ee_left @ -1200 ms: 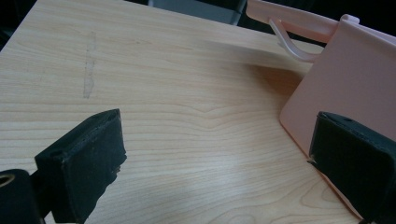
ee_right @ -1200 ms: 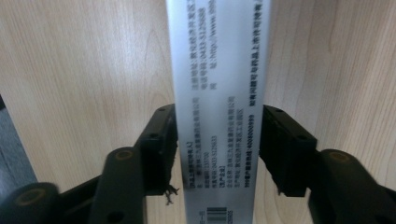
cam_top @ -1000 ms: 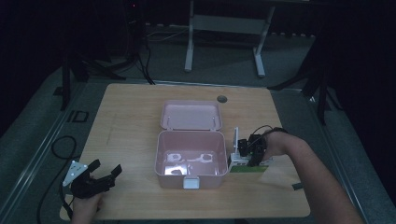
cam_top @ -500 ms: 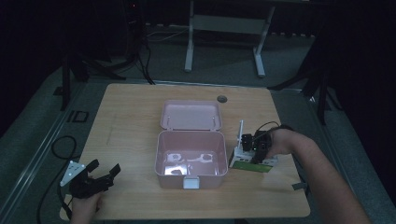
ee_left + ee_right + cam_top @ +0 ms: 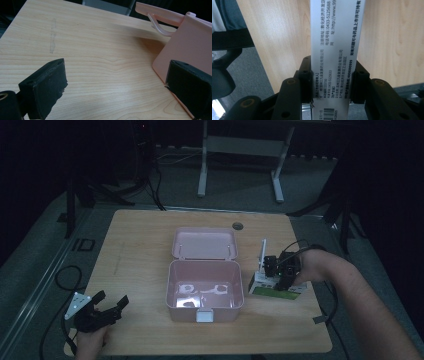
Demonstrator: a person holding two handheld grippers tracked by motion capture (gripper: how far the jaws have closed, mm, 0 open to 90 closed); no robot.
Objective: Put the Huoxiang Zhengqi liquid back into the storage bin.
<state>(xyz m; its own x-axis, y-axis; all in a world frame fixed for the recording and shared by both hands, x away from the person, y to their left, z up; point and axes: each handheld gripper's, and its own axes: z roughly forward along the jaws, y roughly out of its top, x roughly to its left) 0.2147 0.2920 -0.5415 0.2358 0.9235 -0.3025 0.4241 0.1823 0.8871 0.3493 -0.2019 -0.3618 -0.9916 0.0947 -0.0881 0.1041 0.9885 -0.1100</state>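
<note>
A white and green carton (image 5: 274,288) lies on the table just right of the open pink box (image 5: 204,270). My right gripper (image 5: 280,270) is shut on it. In the right gripper view both jaws press the sides of the white printed carton (image 5: 334,37), and the gripper (image 5: 332,82) holds it near the barcode end. A thin white strip (image 5: 262,252) stands up from the carton. My left gripper (image 5: 107,306) rests open near the table's front left corner. In the left gripper view its pads (image 5: 45,91) stand wide apart over bare wood, with the pink box wall (image 5: 190,42) at the right.
The pink box's lid (image 5: 204,243) lies folded back behind it, and pale shapes (image 5: 200,292) show on its floor. A small round hole (image 5: 237,226) sits near the table's far edge. A desk frame (image 5: 240,150) stands on the floor beyond. Cables trail off both front corners.
My right gripper has shifted slightly to the right with the carton in it. The left gripper has stayed in place.
</note>
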